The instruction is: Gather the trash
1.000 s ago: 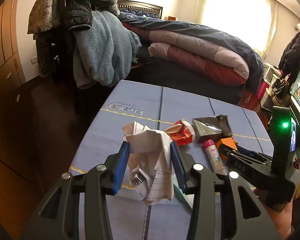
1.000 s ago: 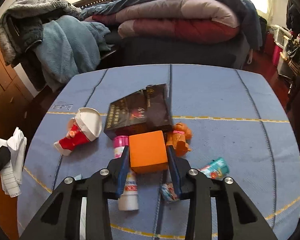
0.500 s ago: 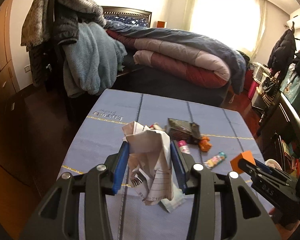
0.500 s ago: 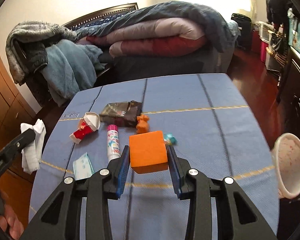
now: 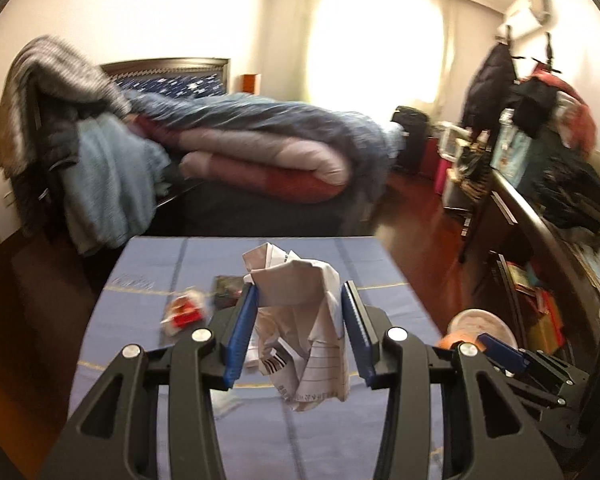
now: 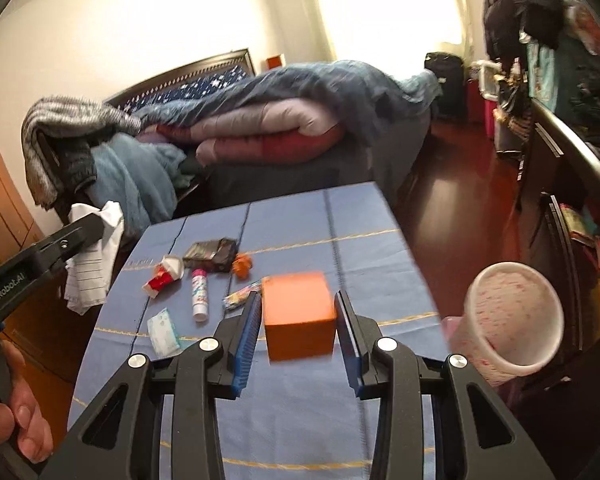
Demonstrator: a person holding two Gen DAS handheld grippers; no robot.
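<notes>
Left gripper [image 5: 298,330] is clamped on crumpled paper [image 5: 300,320] and right gripper [image 6: 296,334] on an orange box [image 6: 298,316], both above the table [image 6: 360,240]; neither is binned yet, and wrappers [image 6: 163,330] remain beside the bin [image 6: 514,320]

Table cloth [image 6: 372,280]: blue w/ thin yellow lines and darker blue stripes. Box [image 6: 299,315] in the right gripper [image 6: 297,330]: plain orange; gripper pads [image 6: 247,334] blue, frame black. Crumpled paper [image 5: 300,316] in the left gripper [image 5: 298,334]: white-grey w/ ruled lines and a black barcode. Bin [image 6: 514,318]: white, pink speckles inside. Tube [image 6: 199,294]: white w/ pink cap. Wrapper [image 6: 211,254]: dark, glossy. Toy figure [image 6: 164,276]: red and white. Quilt [image 6: 268,120]: blue, pink, red bands. Headboard fabric [image 6: 188,90]: navy w/ white stars.
</notes>
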